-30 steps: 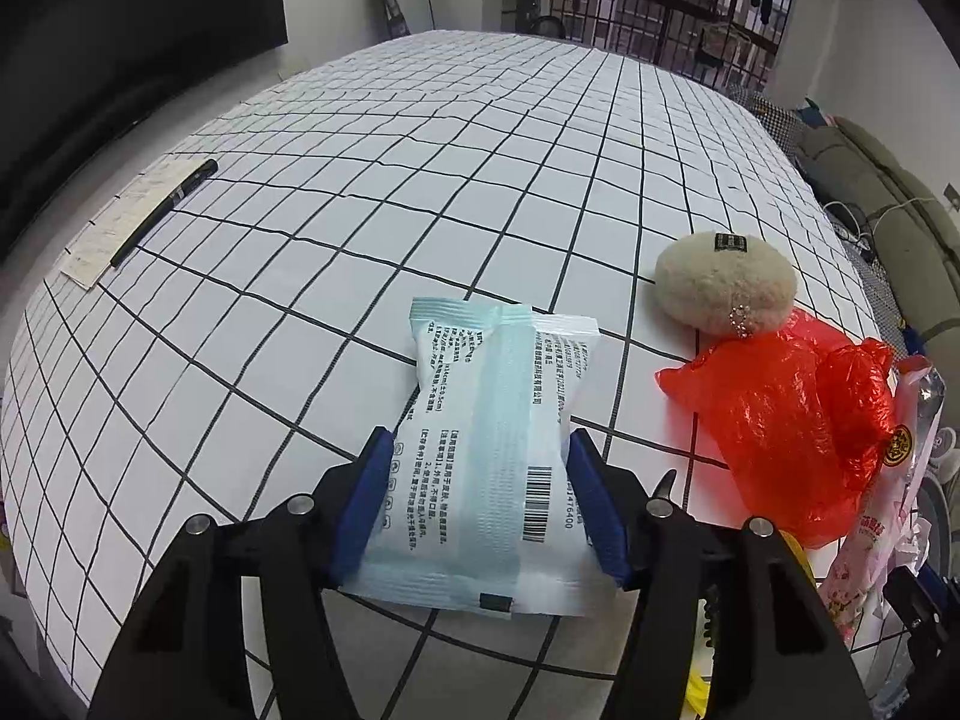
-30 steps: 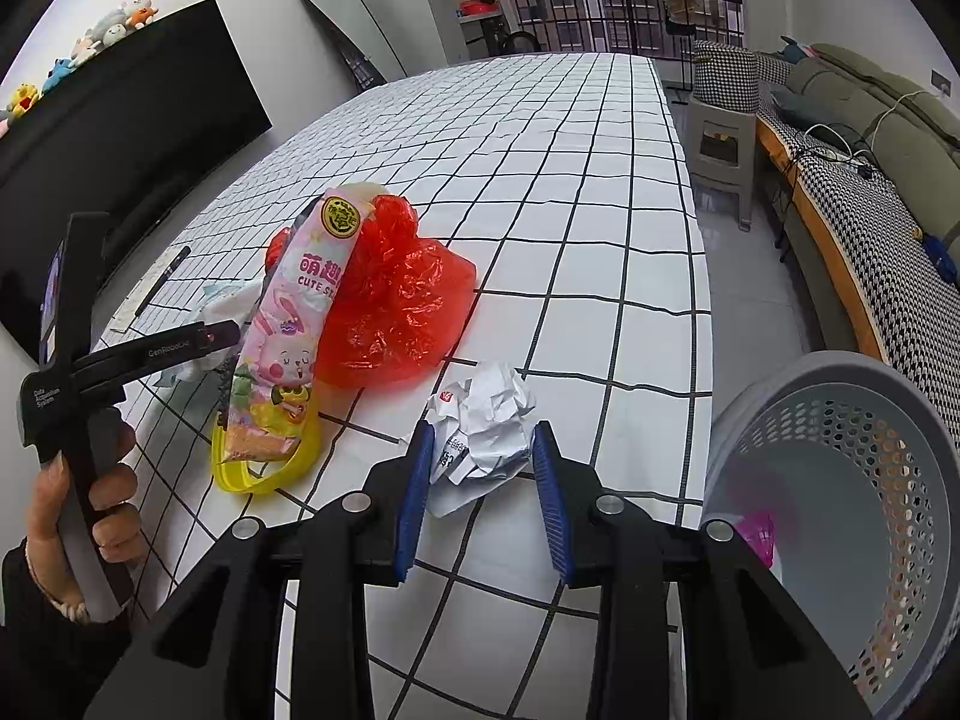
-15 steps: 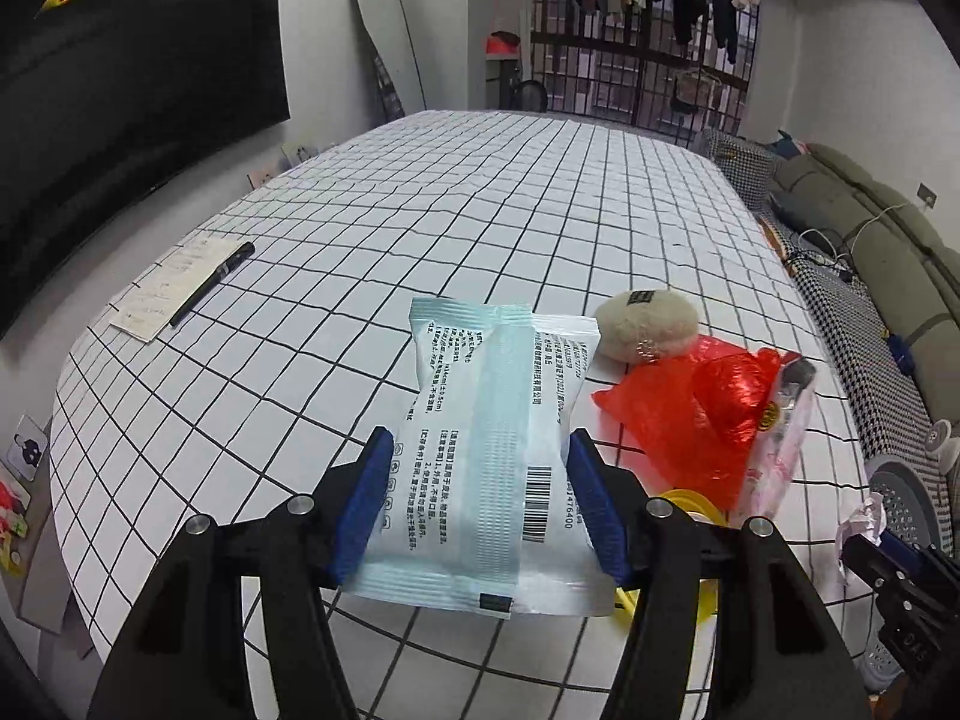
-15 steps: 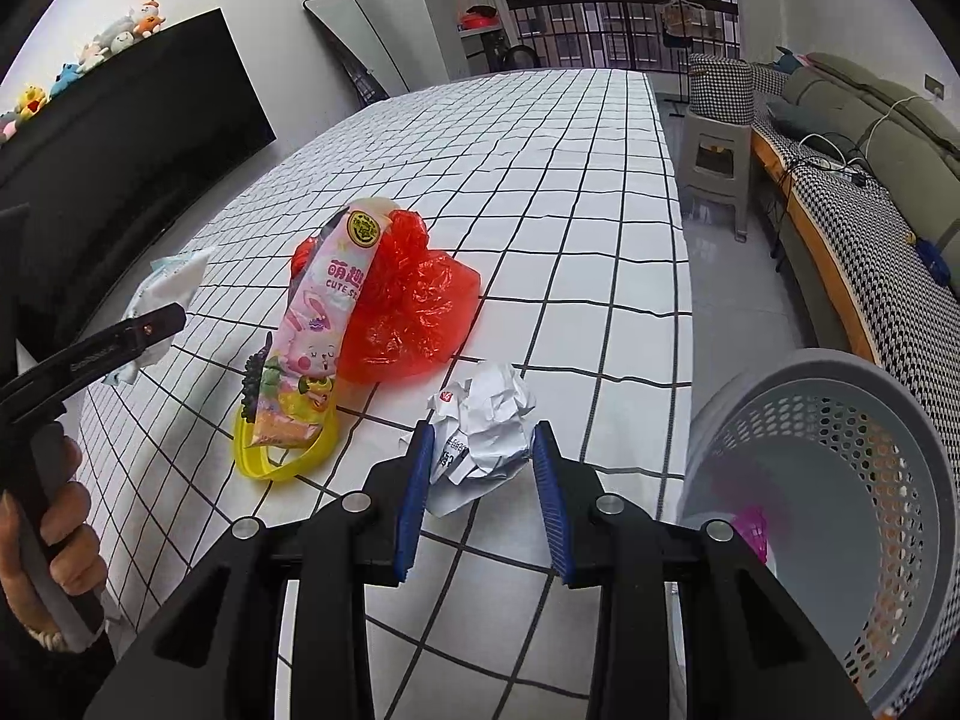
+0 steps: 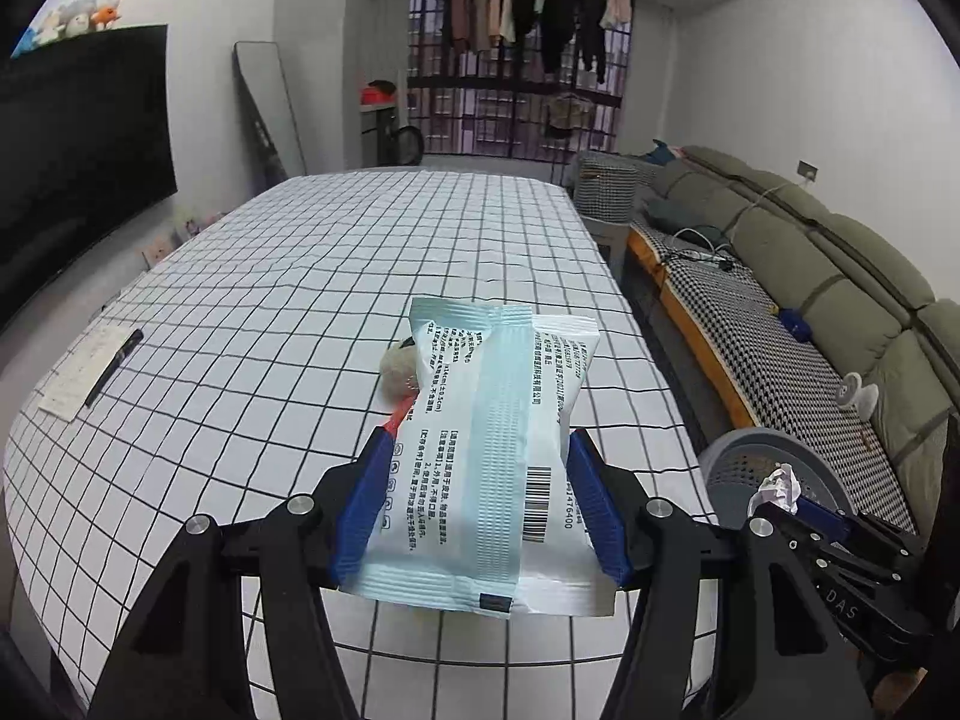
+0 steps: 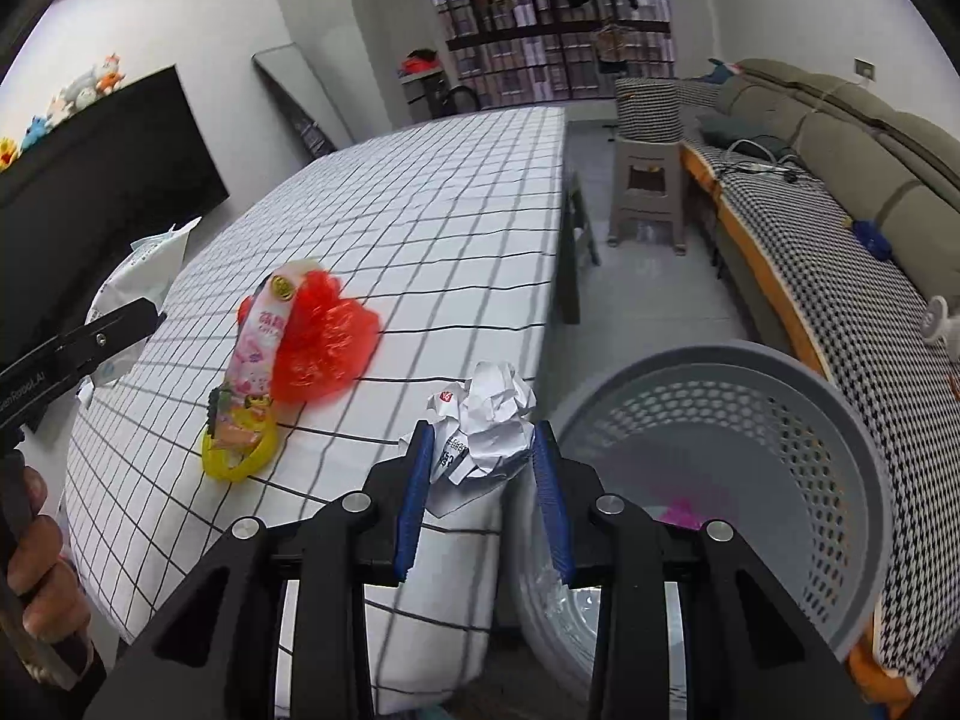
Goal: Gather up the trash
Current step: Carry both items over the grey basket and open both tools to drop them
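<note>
The paper wad (image 6: 489,429) is riding clamped between the blue pads of the right tool (image 6: 483,483), and where a second ago it was sitting on the tabletop (image 6: 420,228), it is now hanging off the near edge, right beside the rim of the bin (image 6: 750,360). The left view is showing the same wad (image 5: 779,483) already over the bin's (image 5: 744,462) mouth. The packet (image 5: 489,450) is likewise being gripped at both sides by the left tool (image 5: 480,510), and it is now being carried clear above the tabletop (image 5: 300,300), no longer lying on it as before; from the right view it (image 6: 141,273) is showing at the far left, held up beyond the other tool.

Both loads are therefore in the air and heading binward, the wad nearly there. I judge the next step to be a release over the bin, where something pink (image 6: 681,510) is already lying. A red bag (image 6: 324,342), a pink wrapper (image 6: 255,372), a yellow ring (image 6: 240,456) and a beige puff (image 5: 399,369) are waiting on the tabletop for later trips.
</note>
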`<state>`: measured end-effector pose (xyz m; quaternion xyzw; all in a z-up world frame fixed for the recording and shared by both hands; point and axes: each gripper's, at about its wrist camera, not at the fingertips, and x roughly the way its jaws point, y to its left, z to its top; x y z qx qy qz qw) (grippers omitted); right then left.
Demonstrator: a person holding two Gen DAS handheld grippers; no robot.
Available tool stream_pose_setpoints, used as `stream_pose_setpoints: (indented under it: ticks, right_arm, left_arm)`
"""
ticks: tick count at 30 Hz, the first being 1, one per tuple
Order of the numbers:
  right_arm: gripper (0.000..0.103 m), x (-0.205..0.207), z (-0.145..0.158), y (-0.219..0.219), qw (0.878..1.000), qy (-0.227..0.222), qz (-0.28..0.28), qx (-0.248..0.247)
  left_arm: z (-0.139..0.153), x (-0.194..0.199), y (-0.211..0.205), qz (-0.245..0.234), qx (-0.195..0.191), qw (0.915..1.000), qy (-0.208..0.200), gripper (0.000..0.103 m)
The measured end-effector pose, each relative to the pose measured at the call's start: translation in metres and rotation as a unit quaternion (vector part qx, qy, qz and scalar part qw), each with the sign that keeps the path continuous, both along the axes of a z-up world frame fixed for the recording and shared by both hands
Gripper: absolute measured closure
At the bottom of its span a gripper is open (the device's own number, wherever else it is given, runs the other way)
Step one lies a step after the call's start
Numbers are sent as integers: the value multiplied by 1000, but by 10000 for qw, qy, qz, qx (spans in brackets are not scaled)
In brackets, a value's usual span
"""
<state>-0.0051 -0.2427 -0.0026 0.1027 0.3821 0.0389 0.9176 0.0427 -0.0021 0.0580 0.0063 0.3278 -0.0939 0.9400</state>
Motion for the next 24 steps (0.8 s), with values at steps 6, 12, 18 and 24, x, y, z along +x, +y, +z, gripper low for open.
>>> stream_pose_setpoints:
  ticks: [6,12,18,24]
  right_arm:
    - [70,-36,-11,-46,9985,127,-523,107]
    - [70,-68,-18,-92,9956,157,-906,204]
    - [70,-89,-29,-133,9915,208,-1233,359]
    - [70,-102,-43,-166,9872,273,-1504,453]
  left_arm:
    - [7,-21,-49,-567,111,9983,-123,45]
    - [0,-36,-105,-1067,177,9941,-46,45]
    - [-17,-50,-164,-1574,361,9868,116,45]
    - [-38,-53,-207,-1889,553,9799,333,45]
